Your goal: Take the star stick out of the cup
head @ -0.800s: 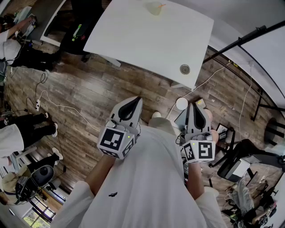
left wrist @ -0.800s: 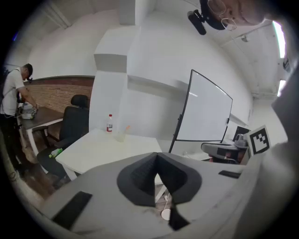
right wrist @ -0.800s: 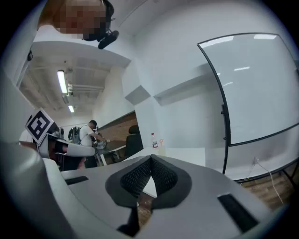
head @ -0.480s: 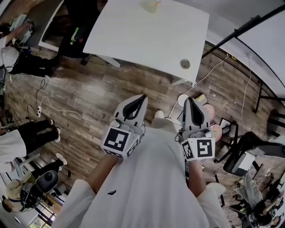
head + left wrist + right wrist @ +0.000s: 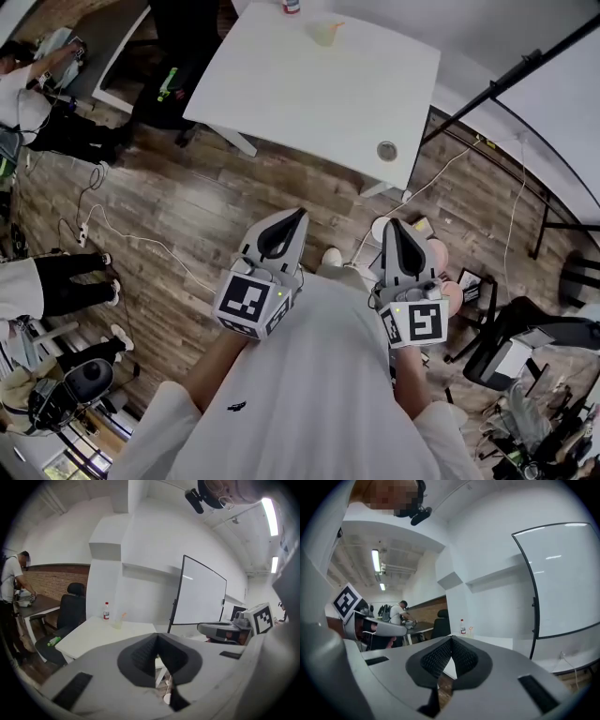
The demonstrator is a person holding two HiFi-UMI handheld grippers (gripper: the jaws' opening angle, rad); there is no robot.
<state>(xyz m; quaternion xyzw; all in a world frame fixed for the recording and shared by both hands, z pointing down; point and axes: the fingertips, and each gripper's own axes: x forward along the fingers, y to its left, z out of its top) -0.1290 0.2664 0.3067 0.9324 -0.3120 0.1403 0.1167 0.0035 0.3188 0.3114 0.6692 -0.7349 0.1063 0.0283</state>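
A pale translucent cup (image 5: 325, 34) stands at the far edge of the white table (image 5: 309, 94), with an orange star stick (image 5: 337, 25) poking out of it. Both grippers are held close to the person's chest, over the wooden floor and well short of the table. My left gripper (image 5: 301, 213) is shut with nothing between its jaws. My right gripper (image 5: 391, 223) is shut and holds nothing either. In the left gripper view the cup (image 5: 118, 621) and stick (image 5: 123, 615) show far ahead on the table. In the right gripper view the stick (image 5: 470, 629) is tiny and distant.
A small bottle with a red cap (image 5: 292, 6) stands next to the cup. A round grommet (image 5: 387, 150) sits near the table's front corner. A black chair (image 5: 173, 66) is left of the table, cables (image 5: 122, 225) lie on the floor, and people (image 5: 28, 94) stand at the left.
The view has tilted so the table sits lower in frame and the bottle now shows at the top. Both grippers stay shut near the chest, shifted only slightly.
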